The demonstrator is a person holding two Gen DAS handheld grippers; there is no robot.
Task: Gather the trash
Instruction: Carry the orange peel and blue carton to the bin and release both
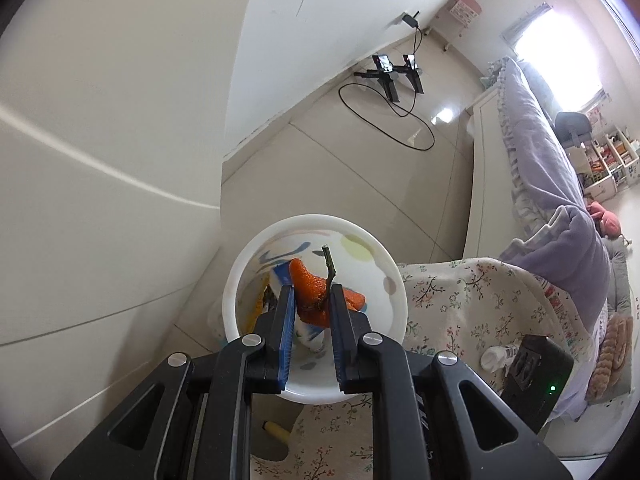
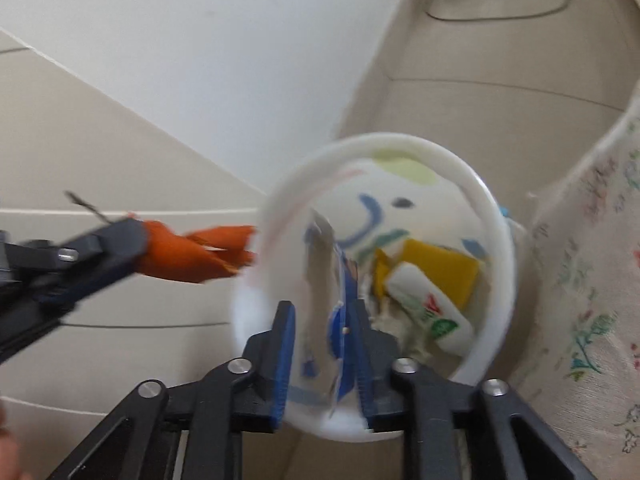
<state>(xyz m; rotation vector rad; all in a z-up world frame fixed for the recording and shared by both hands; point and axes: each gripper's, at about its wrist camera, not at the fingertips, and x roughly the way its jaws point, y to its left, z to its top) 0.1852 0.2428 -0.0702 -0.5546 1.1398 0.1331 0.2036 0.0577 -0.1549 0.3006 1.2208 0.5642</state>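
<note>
Peel and wrapper over the bin

My left fingers (image 1: 310,304) pinch orange peel (image 1: 306,288); right fingers (image 2: 322,328), parted, barely touch a wrapper (image 2: 340,344). Either may miss the bin (image 2: 494,216).

Bright daylight from blown-out window (image 1: 560,40), floor glare, fisheye-bent edges, right wrist view motion-blurred

No readable text anywhere. White packet (image 2: 430,307) in bin (image 2: 496,216) carries red and green print (too blurred to read). Poster on far wall (image 1: 466,8) shows small marks, too tiny to make out. Bin itself bears only painted shapes.
</note>
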